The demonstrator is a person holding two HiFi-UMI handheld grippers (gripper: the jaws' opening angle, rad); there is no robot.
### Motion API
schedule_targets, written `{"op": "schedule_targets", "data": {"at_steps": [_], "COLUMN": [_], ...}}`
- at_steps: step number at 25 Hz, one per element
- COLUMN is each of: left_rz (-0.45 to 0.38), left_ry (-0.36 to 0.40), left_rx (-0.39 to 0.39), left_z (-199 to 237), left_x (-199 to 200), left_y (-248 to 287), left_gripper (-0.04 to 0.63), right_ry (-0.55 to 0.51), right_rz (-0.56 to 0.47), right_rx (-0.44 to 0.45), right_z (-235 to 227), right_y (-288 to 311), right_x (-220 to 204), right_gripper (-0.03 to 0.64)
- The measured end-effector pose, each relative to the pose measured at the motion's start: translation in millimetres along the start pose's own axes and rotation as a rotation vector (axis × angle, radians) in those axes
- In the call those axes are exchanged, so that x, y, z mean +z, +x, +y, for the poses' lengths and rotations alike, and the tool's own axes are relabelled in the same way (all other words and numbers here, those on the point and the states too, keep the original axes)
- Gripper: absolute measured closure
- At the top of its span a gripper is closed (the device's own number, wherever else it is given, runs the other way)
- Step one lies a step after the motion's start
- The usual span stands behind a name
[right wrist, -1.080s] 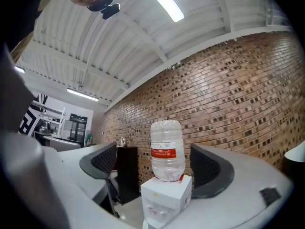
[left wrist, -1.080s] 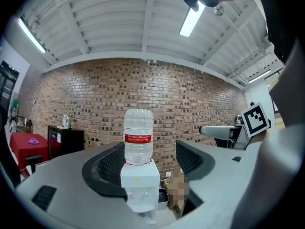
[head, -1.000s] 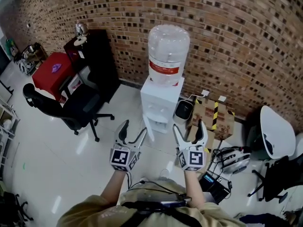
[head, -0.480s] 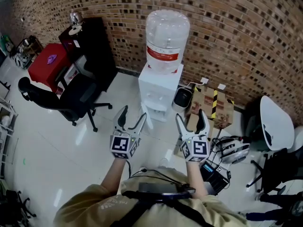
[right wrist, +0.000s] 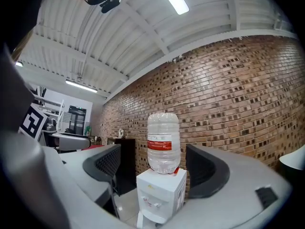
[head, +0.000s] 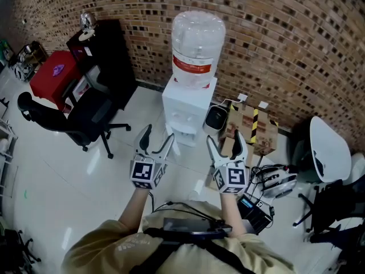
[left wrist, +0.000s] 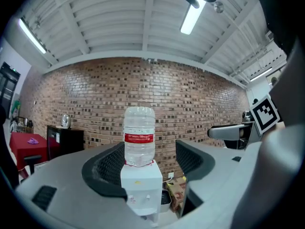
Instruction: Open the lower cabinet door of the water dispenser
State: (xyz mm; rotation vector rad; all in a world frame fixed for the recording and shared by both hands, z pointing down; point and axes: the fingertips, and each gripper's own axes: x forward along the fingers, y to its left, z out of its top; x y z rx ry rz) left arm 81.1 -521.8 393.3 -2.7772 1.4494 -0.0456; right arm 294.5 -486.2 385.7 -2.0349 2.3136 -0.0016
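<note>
- A white water dispenser (head: 188,108) stands on a glossy white floor (head: 63,193) with its back to a brick wall (head: 285,44). It is the landmark for everything below.
- A large clear water bottle (head: 197,44) with a red label sits upside down on top of the dispenser.
- The lower cabinet door (head: 183,140) is on the dispenser's front, under the tap recess. The head view looks steeply down on it and shows only a narrow white strip. I cannot tell whether it is open or shut.
- The left claw (head: 158,135) is held in front of the dispenser, slightly to its left, well apart from it. Its jaws stand wide apart with nothing between them, and in its own view they frame the distant dispenser.
- The right claw (head: 225,141) is in front of the dispenser, slightly to its right, and also clear of it. Its jaws have just been closing a little but are still wide apart and grip nothing.
- Both claws point level towards the dispenser.
- Left of the dispenser are a black office chair (head: 74,119), a tall black cabinet (head: 108,56) and a red cabinet (head: 54,76).
- Just right of the dispenser sits a small dark bin (head: 215,117). Beyond it is a cardboard box (head: 254,127) with yellow and black tape, and farther right a white chair (head: 328,150).
</note>
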Motion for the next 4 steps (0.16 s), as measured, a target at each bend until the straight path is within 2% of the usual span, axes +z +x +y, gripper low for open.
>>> {"op": "schedule_targets", "data": {"at_steps": [4], "left_rz": [0.008], "left_ry": [0.002], "left_rx": [0.001], "left_z": [0.0], "left_x": [-2.5], "left_y": [-0.6], "left_gripper": [0.273], "right_ry": [-0.001], "right_rz": [0.011], "right_rx": [0.016], "right_z": [4.4], "right_y": [0.8], "right_x": [-4.7], "right_gripper": [0.166]}}
